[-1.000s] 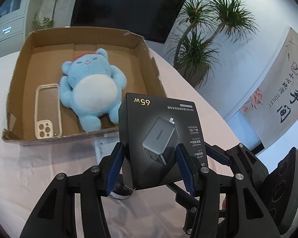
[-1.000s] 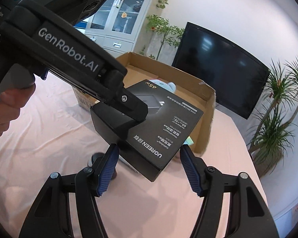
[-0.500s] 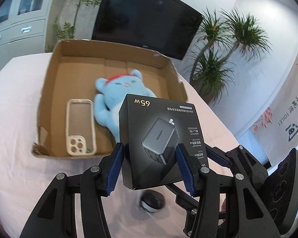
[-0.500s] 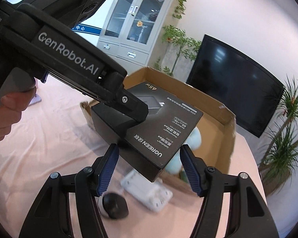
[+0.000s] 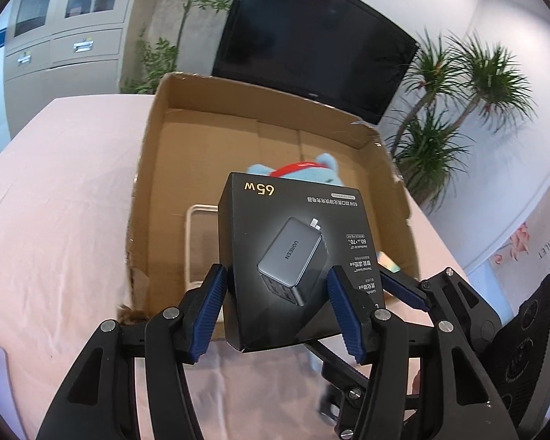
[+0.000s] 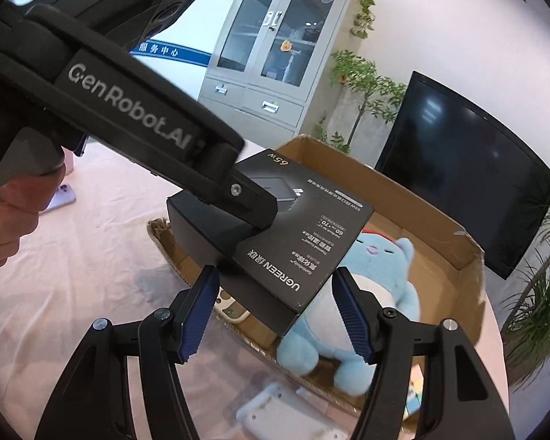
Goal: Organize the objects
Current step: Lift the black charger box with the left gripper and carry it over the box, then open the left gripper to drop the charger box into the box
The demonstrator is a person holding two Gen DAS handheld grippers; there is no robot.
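Left wrist view shows the black charger box pinched between the blue pads of the left tongs, its printed face up and its far edge now hanging over the open cardboard box. A second ago the same carton sat short of the box's near wall, with the worktop under it; since then the cardboard box has swung in underneath, so the charger box now covers most of the blue plush toy and part of the cream phone case that lie inside. The left jaws have just been opening a little, yet both pads are pressed to the carton's sides and it has not slipped. From the right wrist view the right tongs stand spread just under the carton's near corner, their pads apart from it on both sides, so they carry nothing; they have travelled along with the left. The left tongs' black arm crosses that view above, a person's hand on its grip. A white plug adapter lies blurred on the worktop just short of the cardboard box. I judge the carry nearly done: what remains is lowering the carton into free floor beside the plush toy and letting go.
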